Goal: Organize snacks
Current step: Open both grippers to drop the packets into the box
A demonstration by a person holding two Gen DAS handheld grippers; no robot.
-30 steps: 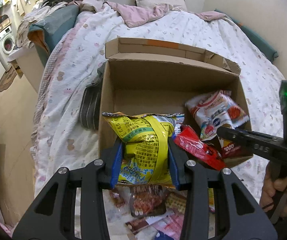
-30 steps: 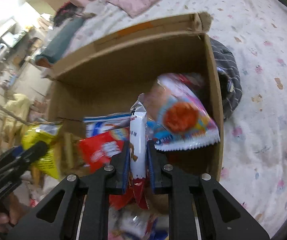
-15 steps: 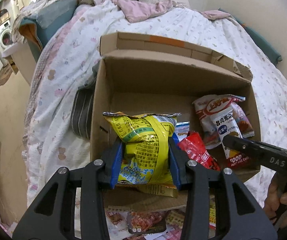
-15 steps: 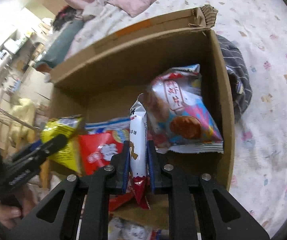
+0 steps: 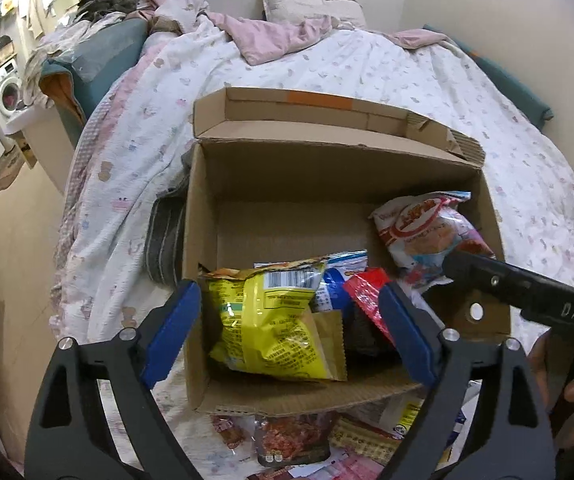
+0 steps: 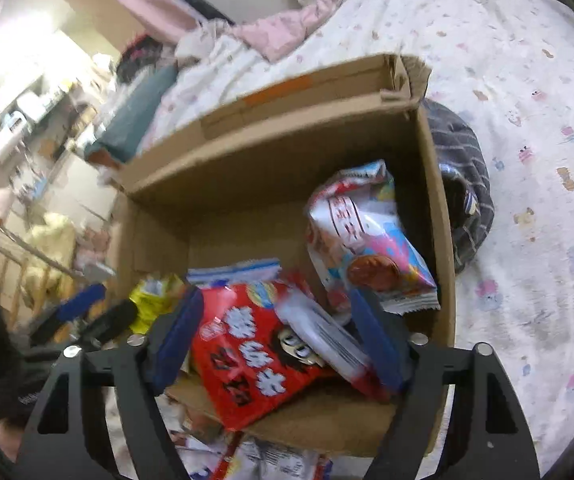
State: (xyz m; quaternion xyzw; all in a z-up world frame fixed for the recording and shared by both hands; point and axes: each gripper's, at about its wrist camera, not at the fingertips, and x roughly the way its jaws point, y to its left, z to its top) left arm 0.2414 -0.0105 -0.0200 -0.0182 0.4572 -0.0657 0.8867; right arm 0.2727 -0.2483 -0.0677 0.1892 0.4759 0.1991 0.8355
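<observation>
Snacks partly packed: cardboard box (image 5: 203,208) on the bed holds several packets, the yellow bag (image 5: 271,320) lying free at 6 o'clock between the opening left tongs (image 5: 291,332), right tongs (image 6: 275,336) also opening, more packets (image 5: 295,436) outside.

Patterned white bedspread (image 5: 367,68) carries a pink blanket (image 5: 275,36), a pillow (image 5: 307,2) and a dark striped fabric item (image 6: 463,184), possibly clothing. Washing machine (image 5: 7,90) stands far left.

Matt cardboard box (image 5: 207,216), glossy snack bags (image 5: 271,320)
</observation>
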